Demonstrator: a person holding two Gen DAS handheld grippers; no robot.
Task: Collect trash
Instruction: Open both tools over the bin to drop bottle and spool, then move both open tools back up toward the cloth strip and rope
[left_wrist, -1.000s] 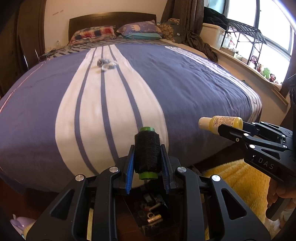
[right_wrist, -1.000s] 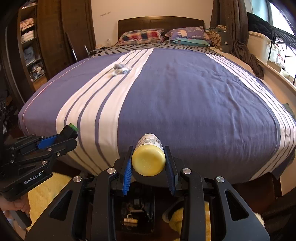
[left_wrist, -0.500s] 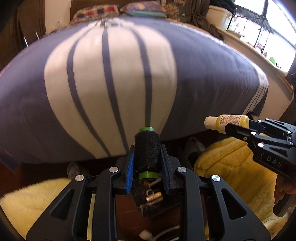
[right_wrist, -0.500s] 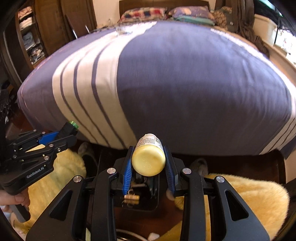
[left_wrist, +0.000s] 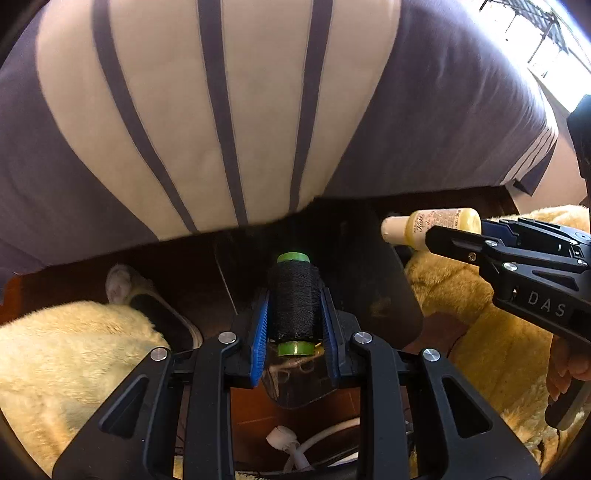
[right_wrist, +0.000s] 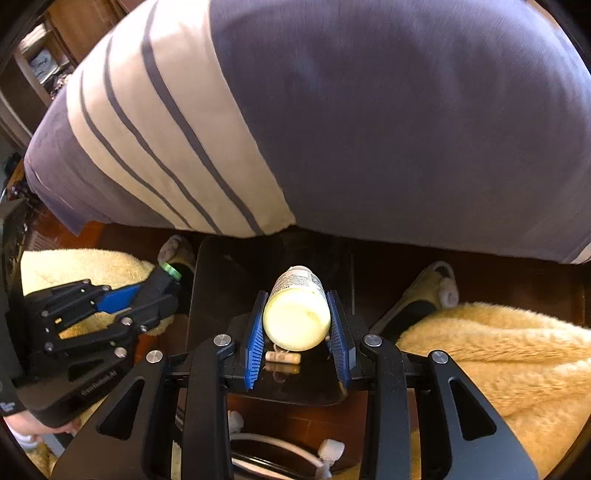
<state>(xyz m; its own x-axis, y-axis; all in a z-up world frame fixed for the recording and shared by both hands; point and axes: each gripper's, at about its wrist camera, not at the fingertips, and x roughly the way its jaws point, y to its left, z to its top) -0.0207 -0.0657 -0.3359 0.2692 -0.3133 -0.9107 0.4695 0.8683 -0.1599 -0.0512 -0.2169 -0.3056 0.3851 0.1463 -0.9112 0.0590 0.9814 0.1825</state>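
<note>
Left view: my left gripper clamps the thread spool, now dropped from bed level over the black bin; right view: my right gripper grips the lotion bottle above it, release likely next.

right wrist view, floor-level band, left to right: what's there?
left claw holding the thread spool → grey slipper → yellow bottle in the right claw over the black bin → second slipper → yellow fluffy rug
</note>
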